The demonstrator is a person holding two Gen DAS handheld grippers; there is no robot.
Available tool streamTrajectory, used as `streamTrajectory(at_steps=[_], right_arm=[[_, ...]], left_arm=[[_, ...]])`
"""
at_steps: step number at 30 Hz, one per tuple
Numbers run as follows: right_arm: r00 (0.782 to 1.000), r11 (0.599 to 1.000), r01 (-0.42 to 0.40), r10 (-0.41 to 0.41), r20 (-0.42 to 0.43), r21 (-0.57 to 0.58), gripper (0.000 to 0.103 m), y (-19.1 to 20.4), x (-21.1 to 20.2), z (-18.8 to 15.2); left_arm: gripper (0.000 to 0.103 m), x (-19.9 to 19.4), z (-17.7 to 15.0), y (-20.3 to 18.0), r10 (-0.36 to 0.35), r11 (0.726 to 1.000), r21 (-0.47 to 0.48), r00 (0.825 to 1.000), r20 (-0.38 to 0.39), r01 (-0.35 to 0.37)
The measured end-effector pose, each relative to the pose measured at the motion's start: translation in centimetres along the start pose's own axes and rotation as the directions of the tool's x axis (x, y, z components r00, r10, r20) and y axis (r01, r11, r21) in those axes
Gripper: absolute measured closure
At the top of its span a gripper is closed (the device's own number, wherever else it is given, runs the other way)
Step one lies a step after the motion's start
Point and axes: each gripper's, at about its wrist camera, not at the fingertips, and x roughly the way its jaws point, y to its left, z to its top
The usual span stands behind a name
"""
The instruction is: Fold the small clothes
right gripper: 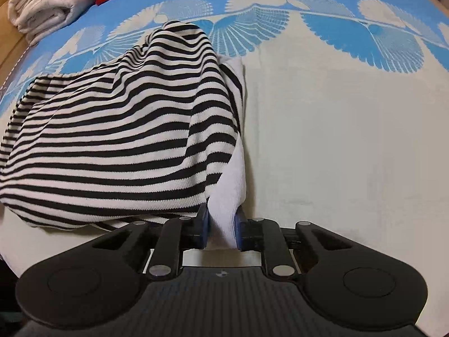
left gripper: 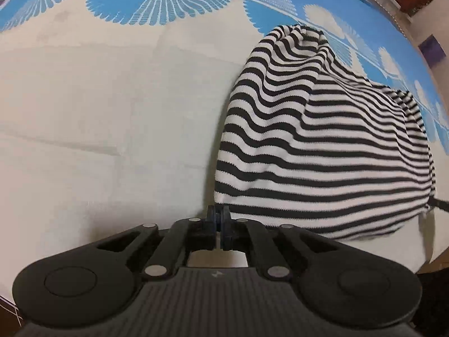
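The left gripper (left gripper: 218, 220) has its jaws pinched together at the near corner of the striped garment (left gripper: 322, 146); whether any cloth sits between the pads is hard to tell, though the hem meets them at their tips. The right gripper (right gripper: 221, 224) is clamped narrowly on a white fold of the same garment's edge. From the left wrist view the garment spreads toward one and two o'clock; from the right, toward ten and eleven. It lies rumpled and humped on the blue-and-white bedsheet (right gripper: 336, 140), so folding looks barely begun: no clean crease yet. A stack of pale folded cloth (right gripper: 42, 2) sits at eleven o'clock, apparently finished.
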Motion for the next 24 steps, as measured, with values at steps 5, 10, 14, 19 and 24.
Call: streamTrajectory(at_steps=[5,10,14,19,24], right_arm=[[1.0,1.0,-0.006,0.006,-0.006,0.001,0.082,-0.1,-0.2,-0.1],[1.0,1.0,-0.016,0.016,-0.012,0.012,0.081,-0.8,-0.3,-0.2],[1.0,1.0,-0.01,0.01,-0.017,0.003,0.081,-0.6,-0.1,-0.2],[1.0,1.0,0.014,-0.013,-0.026,0.004,0.067,-0.4,0.1,0.0],[0.991,0.993,0.072,-0.081,0.103,0.091,0.052,-1.3,-1.7,1.0]], left_arm=[[0.082,-1.6,1.1,-1.7,0.006,0.999,0.039,0.99,0.138,-0.012],[0.081,-2.1,1.6,-4.8,-0.032,0.99,0.139,0.976,0.214,0.002],[0.077,-1.5,1.2,-8.0,-0.11,0.962,0.268,0.973,0.204,0.052],[0.055,3.6,0.5,-10.1,0.124,0.919,0.374,0.992,0.023,-0.123],[0.048,3.2,2.7,-7.6,0.181,0.968,0.166,0.982,0.055,-0.188]])
